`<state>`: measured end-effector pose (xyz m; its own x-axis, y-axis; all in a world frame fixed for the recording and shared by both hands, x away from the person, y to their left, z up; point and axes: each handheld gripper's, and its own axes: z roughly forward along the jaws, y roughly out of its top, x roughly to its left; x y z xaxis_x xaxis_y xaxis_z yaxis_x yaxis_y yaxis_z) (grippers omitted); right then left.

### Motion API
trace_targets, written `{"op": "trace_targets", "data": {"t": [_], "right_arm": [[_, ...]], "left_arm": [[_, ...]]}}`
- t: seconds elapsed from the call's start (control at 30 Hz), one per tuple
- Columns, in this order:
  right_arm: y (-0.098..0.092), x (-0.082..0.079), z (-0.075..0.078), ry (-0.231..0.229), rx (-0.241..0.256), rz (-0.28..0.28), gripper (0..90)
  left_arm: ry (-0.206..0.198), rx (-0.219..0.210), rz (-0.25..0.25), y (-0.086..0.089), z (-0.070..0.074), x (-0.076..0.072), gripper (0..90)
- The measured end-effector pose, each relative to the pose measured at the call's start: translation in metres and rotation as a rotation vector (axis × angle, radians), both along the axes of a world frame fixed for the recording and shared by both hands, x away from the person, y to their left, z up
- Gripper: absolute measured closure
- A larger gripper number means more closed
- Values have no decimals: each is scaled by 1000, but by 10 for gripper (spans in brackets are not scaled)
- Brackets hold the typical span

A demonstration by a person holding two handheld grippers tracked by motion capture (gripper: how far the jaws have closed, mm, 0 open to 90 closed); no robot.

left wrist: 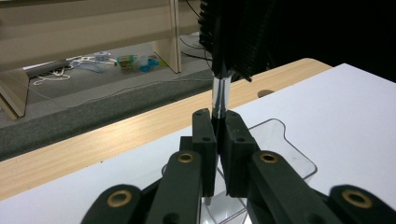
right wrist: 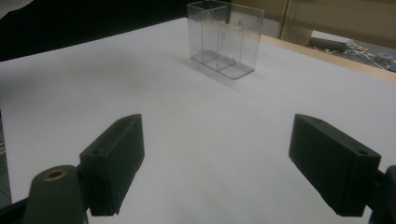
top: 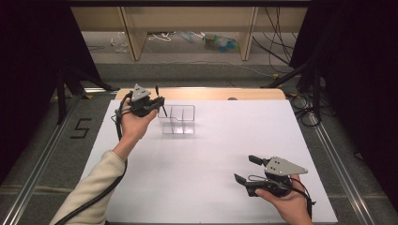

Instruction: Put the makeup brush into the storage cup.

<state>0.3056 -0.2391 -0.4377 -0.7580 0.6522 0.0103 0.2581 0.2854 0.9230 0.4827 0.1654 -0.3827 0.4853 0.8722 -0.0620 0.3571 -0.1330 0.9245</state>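
A clear plastic organiser (top: 180, 120) with several compartments stands on the white table top (top: 211, 154), left of centre towards the back. My left gripper (top: 159, 104) hovers at its left end, shut on a thin brush (top: 157, 90) held upright. In the left gripper view the jaws (left wrist: 217, 126) pinch the brush's dark handle, with the silver ferrule (left wrist: 221, 93) and black bristles above and the organiser (left wrist: 280, 144) just below. The handle's lower tip reaches down to the organiser's rim. My right gripper (top: 245, 168) rests open near the front right, with nothing in it. Its camera shows the organiser (right wrist: 224, 39) far ahead between wide jaws (right wrist: 219, 158).
A wooden strip (top: 202, 93) with a round hole (top: 232, 98) borders the table's far edge. Beyond it are shelf legs, cables and clutter on the floor. Black stands flank both back corners. Metal rails run along the table's sides.
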Motion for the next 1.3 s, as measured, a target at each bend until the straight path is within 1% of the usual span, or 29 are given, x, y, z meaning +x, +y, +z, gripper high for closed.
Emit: {"op": "trace_targets", "data": {"t": [0.07, 0.43, 0.53, 0.67, 1.03, 1.07, 1.17, 1.2, 1.23, 1.27, 1.3], "right_arm": [[0, 0, 0, 0, 0, 0, 192], [0, 0, 0, -1, 3, 1, 192], [0, 0, 0, 0, 1, 0, 192], [0, 0, 0, -2, 2, 0, 192], [0, 0, 0, -5, 5, -3, 192], [0, 0, 0, 0, 1, 0, 192], [0, 0, 0, -5, 5, -2, 192], [0, 0, 0, -2, 3, 0, 192], [0, 0, 0, -5, 5, -2, 192], [0, 0, -1, -5, 5, -2, 192], [0, 0, 0, -2, 2, -2, 192]], "left_arm": [[3, -5, 2, 0, -1, 0, 850], [4, 1, -4, -1, -3, 1, 850], [12, -6, 0, -2, -4, 1, 850], [12, 0, -1, -2, -6, 2, 850], [17, -7, 3, -1, -8, 3, 849], [19, -9, 5, -1, -8, 3, 849], [20, -3, 3, -1, -10, 4, 849], [-9, 24, -14, 1, -10, 7, 850], [-8, 20, -13, 1, -10, 7, 849], [-12, 26, -16, 1, -10, 7, 849], [-10, 20, -16, 1, -11, 7, 849]]}}
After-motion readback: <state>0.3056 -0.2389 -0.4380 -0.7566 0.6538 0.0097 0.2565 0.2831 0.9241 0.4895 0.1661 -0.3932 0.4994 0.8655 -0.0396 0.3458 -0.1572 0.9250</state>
